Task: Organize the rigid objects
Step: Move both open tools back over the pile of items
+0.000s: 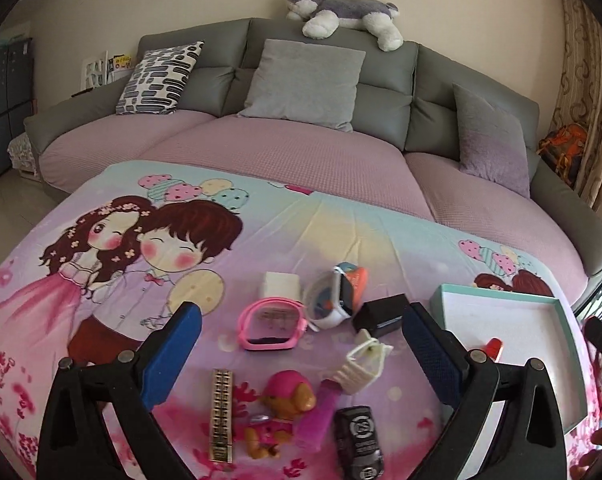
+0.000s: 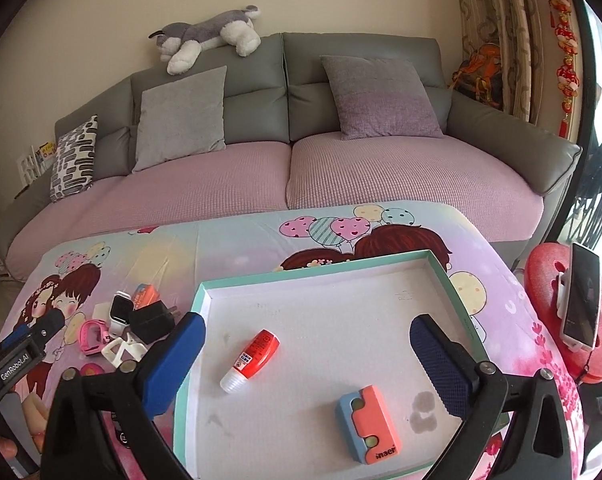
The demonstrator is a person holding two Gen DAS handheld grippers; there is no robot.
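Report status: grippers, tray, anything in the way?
Left gripper and right gripper open, empty. Tray holds red bottle and orange-blue block. Pink watch, toy dog still loose. Nothing blocking.

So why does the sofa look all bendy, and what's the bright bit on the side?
Left wrist view: the fisheye lens curves the sofa and darkens the corners. Right wrist view: same bending, and daylight at the right edge washes out beside the curtain.
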